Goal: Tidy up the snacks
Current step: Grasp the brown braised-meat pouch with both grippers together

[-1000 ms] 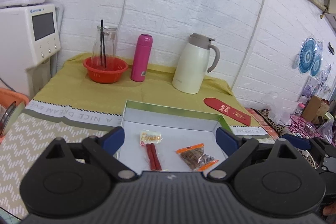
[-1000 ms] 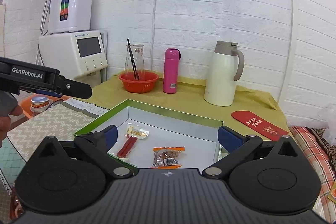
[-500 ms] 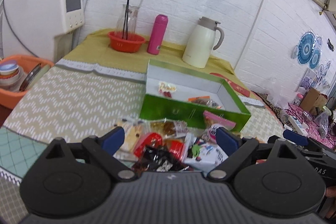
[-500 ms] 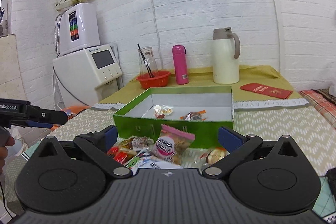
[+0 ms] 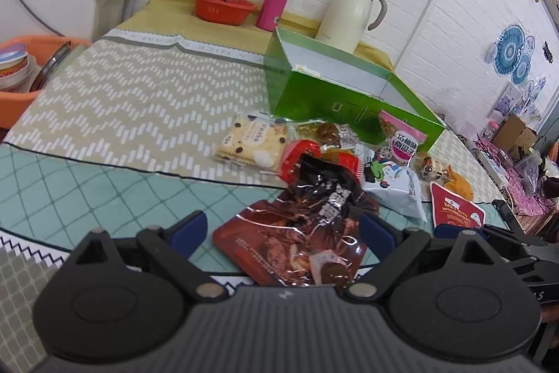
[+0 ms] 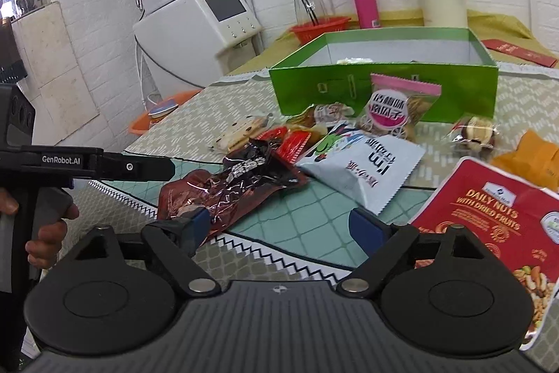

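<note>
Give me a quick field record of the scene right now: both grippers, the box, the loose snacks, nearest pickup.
left gripper: open, straddling the dark red foil packet, not closed on it
right gripper: open, empty, above the teal mat
green box: open, upright; at least one pale snack visible inside
loose snacks: piled in front of the box, including cracker pack, white-blue bag, pink-topped bag
daily nuts pouch: beside the right gripper
nearest pickup: probably the foil packet

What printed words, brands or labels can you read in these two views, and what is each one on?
"DAILY NUTS WITH DRIED FRUITS": red nut packet.
"GenRobot.AI": left gripper body.
"NICE": partly legible, tablecloth border.
Chinese characters on the pink-topped packet, white packet and dark wrapper: not legible.
</note>
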A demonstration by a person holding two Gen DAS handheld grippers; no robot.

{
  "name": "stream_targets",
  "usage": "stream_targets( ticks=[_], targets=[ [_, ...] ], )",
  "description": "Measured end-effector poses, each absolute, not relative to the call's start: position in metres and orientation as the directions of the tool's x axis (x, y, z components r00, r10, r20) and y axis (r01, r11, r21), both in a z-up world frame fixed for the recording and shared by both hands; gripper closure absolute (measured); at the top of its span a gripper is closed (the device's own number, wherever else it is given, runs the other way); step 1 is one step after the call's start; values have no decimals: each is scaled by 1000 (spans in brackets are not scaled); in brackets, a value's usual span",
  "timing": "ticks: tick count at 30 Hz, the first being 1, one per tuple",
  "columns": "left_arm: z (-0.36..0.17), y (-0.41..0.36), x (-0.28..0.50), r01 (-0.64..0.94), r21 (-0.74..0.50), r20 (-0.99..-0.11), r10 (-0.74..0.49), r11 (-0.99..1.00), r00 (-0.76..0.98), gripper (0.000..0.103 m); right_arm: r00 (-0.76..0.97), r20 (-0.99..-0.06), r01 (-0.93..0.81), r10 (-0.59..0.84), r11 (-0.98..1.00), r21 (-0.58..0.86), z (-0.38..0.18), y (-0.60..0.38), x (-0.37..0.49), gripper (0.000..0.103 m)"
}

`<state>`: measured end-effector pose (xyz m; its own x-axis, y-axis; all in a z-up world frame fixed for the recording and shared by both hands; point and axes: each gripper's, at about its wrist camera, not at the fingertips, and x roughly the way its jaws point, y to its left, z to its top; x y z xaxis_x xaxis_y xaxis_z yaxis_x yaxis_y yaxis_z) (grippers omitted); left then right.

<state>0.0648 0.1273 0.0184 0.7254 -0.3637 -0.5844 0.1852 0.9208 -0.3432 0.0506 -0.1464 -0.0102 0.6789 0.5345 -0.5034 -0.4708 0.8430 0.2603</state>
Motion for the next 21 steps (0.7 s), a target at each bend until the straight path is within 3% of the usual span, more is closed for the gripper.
stream_targets(
  ticks=[3,5,6,11,15,16,19,21],
  targets=[
    [17,135,75,216,-319,-603,-374,923,705,15,675,-512,-466,531,845,261,-12,-137,53,0],
    [16,136,84,259,-321,-616,-409,911,674,33,672,-517,-462,529,846,265,-12,-131,57,0],
    [15,137,89,276,-328,-622,-426,904,656,37,670,-520,-458,530,846,272,-13,-128,59,0],
    [9,131,106,337,-310,-651,-457,889,606,40,660,-536,-429,526,850,306,-16,-119,69,17],
    [7,126,110,387,-297,-661,-481,873,576,55,656,-546,-414,521,853,318,-19,-115,75,20],
    [7,126,108,393,-304,-660,-489,868,571,65,653,-550,-408,520,854,323,-20,-114,77,22],
    [4,128,103,411,-386,-639,-561,826,526,76,662,-541,-400,518,855,329,-21,-112,80,24],
    [2,128,98,408,-419,-624,-583,811,519,76,667,-535,-394,518,855,337,-22,-111,83,26]
  ],
)
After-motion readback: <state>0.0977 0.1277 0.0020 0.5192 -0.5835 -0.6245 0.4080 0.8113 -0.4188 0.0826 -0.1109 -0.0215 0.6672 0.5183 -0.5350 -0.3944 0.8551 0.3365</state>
